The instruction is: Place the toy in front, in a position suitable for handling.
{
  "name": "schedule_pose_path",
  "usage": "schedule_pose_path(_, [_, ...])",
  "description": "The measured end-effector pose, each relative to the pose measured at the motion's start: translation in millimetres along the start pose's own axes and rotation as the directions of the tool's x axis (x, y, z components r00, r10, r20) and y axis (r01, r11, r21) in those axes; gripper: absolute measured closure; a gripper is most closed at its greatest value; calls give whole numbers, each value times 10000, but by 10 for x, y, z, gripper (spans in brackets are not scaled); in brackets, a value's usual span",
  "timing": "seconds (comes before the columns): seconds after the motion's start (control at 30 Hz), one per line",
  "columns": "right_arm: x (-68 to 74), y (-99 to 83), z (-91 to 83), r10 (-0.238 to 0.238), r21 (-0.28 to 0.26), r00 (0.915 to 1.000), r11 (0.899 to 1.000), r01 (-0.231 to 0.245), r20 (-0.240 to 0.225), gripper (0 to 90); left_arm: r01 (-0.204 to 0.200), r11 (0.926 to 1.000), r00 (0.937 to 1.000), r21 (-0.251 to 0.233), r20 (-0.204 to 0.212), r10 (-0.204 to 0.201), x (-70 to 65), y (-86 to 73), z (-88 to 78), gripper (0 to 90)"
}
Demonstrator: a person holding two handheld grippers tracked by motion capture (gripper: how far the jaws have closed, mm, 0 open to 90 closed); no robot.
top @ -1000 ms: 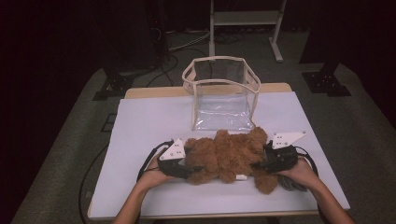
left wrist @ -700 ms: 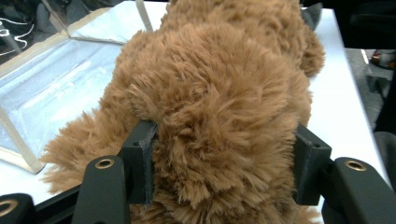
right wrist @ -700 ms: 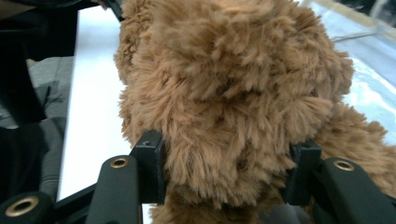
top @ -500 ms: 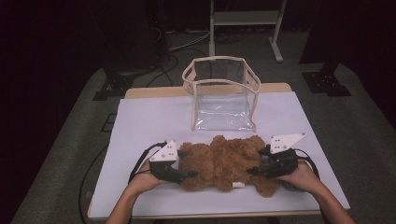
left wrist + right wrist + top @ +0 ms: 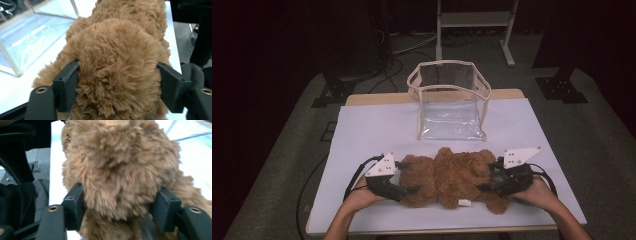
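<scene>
1 brown plush bear (image 5: 451,176) lies flat across the near part of 1 table (image 5: 362,130) covered in pale lilac, with 1 small white tag at its near edge. 2 grippers flank it: the left gripper (image 5: 406,176) at the bear's left end and the right gripper (image 5: 490,176) at its right end, each held in 1 hand, with 2 forearms coming in from the bottom of the high view. In the left gripper view the 2 black jaws stand wide on either side of a rounded lump of fur (image 5: 117,75), their inner faces against the pile; they have just been opening, with the bear between them, and whether the pads press or merely brush the fur cannot be told. The right gripper view shows the same: 2 jaws set wide around another lump of fur (image 5: 120,180), just opened further, grip uncertain. Each gripper carries 1 grey three-cornered plate on top and trails 1 dark cable. Beyond the bear, near the middle of the table and apart from it, stands 1 clear bag (image 5: 449,107) with cream trim, upright and open at the top.
</scene>
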State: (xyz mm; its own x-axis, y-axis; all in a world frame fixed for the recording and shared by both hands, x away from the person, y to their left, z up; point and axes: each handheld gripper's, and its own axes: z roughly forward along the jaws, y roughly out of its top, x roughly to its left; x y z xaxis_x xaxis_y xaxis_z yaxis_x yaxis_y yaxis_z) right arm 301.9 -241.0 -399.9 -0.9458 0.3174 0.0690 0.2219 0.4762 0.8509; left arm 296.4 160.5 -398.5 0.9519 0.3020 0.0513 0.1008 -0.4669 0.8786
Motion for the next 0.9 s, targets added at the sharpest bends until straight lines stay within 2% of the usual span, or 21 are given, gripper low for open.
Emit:
schedule_pose_path(0.17, [-76, -39, -19, -34, -193, 10000, 9998, 33, -53, 276, 91, 9999, 9999, 89, 97, -92, 26, -47, -3, 188])
schedule_pose_path(0.3, [-85, -44, 114, -192, -15, 9998, 9998, 191, -104, 241, 238, 9992, 9997, 333, 83, -241, 64, -97, 63, 134])
schedule_pose_path(0.33, [-75, -40, 197, -191, 37, 9998, 9998, 191, -115, 259, 313, 9986, 9995, 416, 83, -317, 61, -110, 86, 154])
schedule_pose_path(0.37, [-65, -32, 223, -262, 80, 9996, 9996, 263, -130, 295, 313, 9986, 9995, 416, 83, -317, 61, -110, 86, 209])
schedule_pose_path(0.43, [-53, -19, 236, -329, 91, 9994, 9994, 330, -135, 327, 174, 9985, 9998, 515, 69, -177, 50, -110, 74, 291])
schedule_pose_path(0.47, [-44, -2, 237, -261, 85, 9995, 9996, 262, -151, 352, 81, 9987, 10000, 502, 26, -83, 51, -108, 60, 291])
schedule_pose_path(0.53, [-3, 78, 218, -190, 0, 9995, 9998, 190, -239, 389, 146, 9987, 9999, 482, 15, -146, 66, -101, 51, 343])
schedule_pose_path(0.57, [-3, 78, 218, -190, 0, 9995, 9998, 190, -239, 389, 228, 9987, 9997, 463, 26, -229, 85, -99, 46, 343])
schedule_pose_path(0.67, [87, 229, 186, -280, 91, 9995, 9996, 282, -160, 396, 666, 9975, 9977, 224, 132, -669, 160, -101, 41, 347])
schedule_pose_path(0.8, [119, 308, 161, -161, 138, 9997, 9998, 164, -209, 397, 875, 9960, 9960, 160, 151, -877, 201, -89, 44, 346])
schedule_pose_path(0.9, [114, 299, 157, -92, 213, 9997, 9997, 96, -206, 396, 1071, 9942, 9940, 123, 218, -1074, 215, -71, 56, 343])
